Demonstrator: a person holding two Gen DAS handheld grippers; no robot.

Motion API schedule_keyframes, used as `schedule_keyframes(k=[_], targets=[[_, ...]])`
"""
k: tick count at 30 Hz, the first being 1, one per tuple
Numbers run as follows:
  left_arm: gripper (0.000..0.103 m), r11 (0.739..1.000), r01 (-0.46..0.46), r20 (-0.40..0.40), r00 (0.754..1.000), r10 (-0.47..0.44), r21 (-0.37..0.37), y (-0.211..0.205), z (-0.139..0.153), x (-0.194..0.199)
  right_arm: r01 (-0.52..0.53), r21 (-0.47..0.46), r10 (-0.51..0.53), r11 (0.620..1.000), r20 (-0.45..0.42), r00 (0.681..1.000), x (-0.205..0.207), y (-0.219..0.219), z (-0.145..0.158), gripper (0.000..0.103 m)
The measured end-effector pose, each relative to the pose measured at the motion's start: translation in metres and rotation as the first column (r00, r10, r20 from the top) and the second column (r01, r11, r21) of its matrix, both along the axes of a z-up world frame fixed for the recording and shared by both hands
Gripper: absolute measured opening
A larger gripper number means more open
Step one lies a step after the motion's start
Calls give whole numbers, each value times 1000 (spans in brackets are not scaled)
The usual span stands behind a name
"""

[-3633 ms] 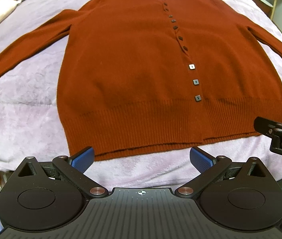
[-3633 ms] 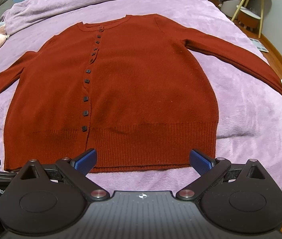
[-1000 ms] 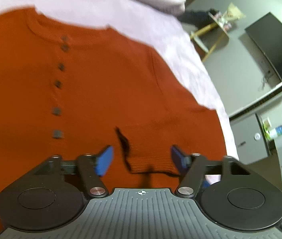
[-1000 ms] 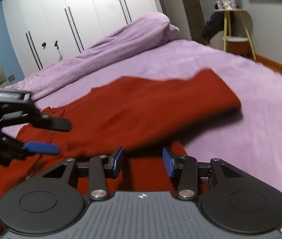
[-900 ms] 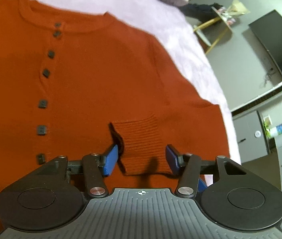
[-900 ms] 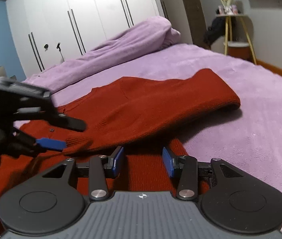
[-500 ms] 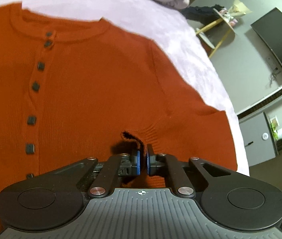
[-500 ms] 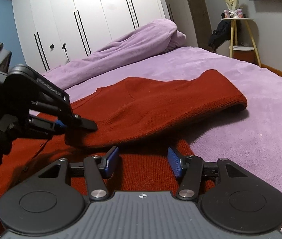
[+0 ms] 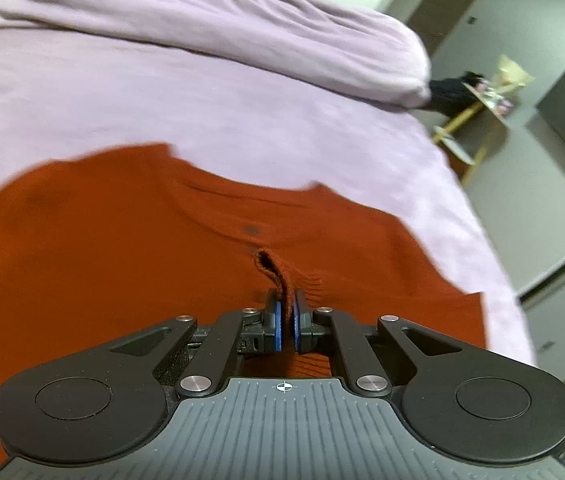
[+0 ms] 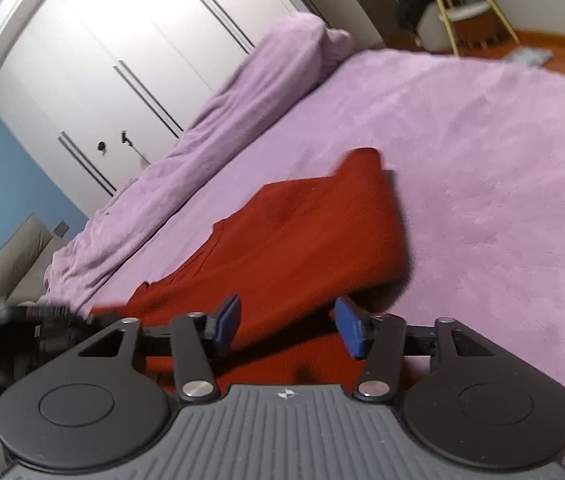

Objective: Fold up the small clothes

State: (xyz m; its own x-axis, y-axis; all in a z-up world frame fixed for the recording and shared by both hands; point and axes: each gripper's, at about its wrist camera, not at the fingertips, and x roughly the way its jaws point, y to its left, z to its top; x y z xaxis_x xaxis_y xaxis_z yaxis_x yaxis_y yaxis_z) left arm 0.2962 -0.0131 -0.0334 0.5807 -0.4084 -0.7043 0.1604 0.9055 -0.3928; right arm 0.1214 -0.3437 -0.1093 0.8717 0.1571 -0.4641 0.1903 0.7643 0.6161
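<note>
the left gripper (image 9: 284,324) is closed on the ribbed cuff (image 9: 282,284) of a sleeve of the rust-red cardigan (image 9: 102,248); the knit runs up between the blue pads (image 9: 277,326) and stands in a thin fold just past them. beyond the cuff the cardigan lies flat on the purple bed cover (image 9: 202,112), and its neckline is the far edge in this view. the right gripper (image 10: 288,324) has its jaws apart, and they have just been closing a little; red knit lies under and between them, but the pads do not press it. the folded sleeve stretches from this gripper away toward the far side of the bed, so i judge the left hand, which already holds the cuff, is the one to carry it across the body.
</note>
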Motion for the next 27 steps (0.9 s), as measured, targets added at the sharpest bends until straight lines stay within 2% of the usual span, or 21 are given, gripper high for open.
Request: schedule_keyframes(k=[3,5,8,9,11,12,13,14,18,21,23,24,27], targets=[[7,995,-48,11,999,47,86,20,-8,2,17,86,-14,996,-36,999,14,-8,-9,49],[7,992,-69,6,998,69,109,29,-14,3,31,112,-26,993,-48,998,20,-8,-14,49],[8,995,-73,-18,997,74,74,41,-25,6,44,161,-36,986,-51,998,24,-6,-18,49],[17,997,-66,-29,997,67,47,43,-29,7,47,173,-39,984,-51,998,25,-5,-19,49],[25,999,-54,-47,997,54,4,44,-34,8,50,193,-42,980,-46,998,25,-4,-20,47],[14,999,-46,-54,997,46,-4,43,-36,11,49,203,-40,978,-45,998,25,-2,-20,47],[7,999,-33,-60,998,33,-7,40,-37,12,46,214,-37,976,-45,998,24,-4,-20,45],[7,1000,-22,-61,998,22,-3,36,-36,14,43,228,-33,973,-46,998,24,-4,-21,43],[7,1000,-13,39,999,13,-1,31,-10,13,40,273,-28,961,-47,998,25,-5,-22,42],[7,997,-33,97,995,39,-64,39,16,11,40,294,-29,955,-43,999,30,-2,-23,42],[7,996,-48,139,989,59,-75,44,31,9,37,291,-24,956,-48,999,37,2,-23,42],[7,996,-58,166,984,69,-70,46,40,10,37,287,-25,957,-45,999,41,4,-23,42],[7,993,-114,235,965,113,-10,56,56,12,61,249,-51,967,-45,998,50,7,-22,31]])
